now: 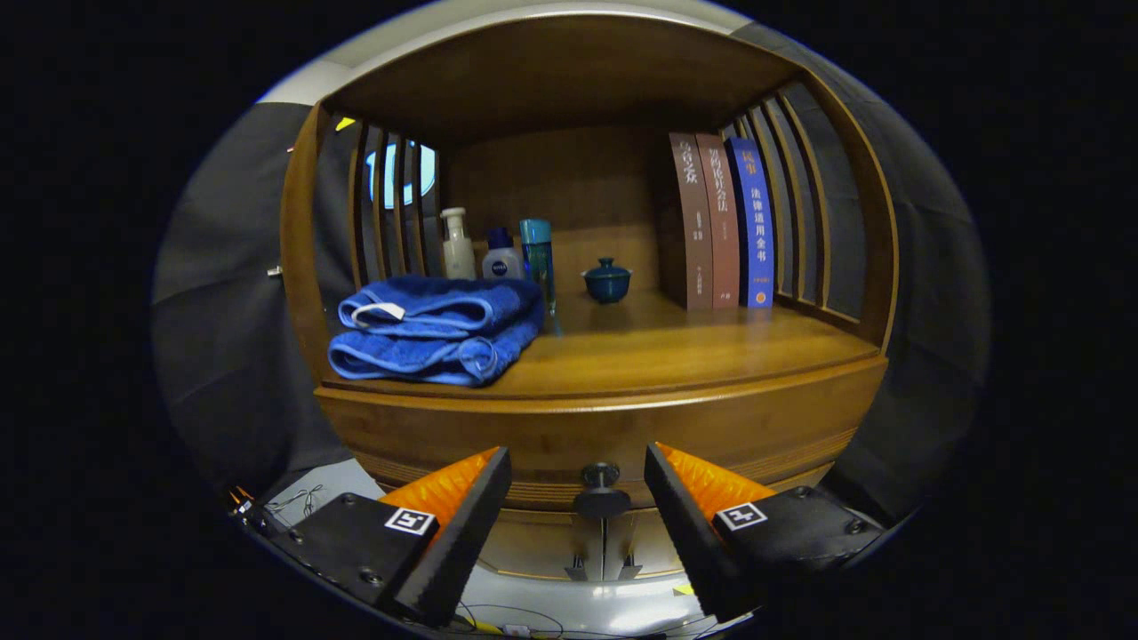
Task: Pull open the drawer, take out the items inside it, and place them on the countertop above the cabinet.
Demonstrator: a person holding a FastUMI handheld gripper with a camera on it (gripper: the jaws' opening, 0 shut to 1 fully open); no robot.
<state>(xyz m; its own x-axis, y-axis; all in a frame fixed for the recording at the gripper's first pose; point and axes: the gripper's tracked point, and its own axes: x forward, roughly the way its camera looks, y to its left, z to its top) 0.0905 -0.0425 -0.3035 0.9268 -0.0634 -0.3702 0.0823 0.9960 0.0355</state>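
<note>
Both fingers (462, 524) of the gripper (578, 498) stand apart, grasping nothing. Between their tips, slightly farther, sits the round drawer knob (601, 476) on the closed drawer front (444, 444), below the countertop (693, 351).

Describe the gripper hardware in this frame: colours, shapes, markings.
The gripper has two wedge-shaped jaws, black on the inner faces with a ribbed edge, and ribbed orange on the outer sides. Each sits on a black block with screws and carries a small black-and-white square marker. Thin wires run below the left block.
</note>
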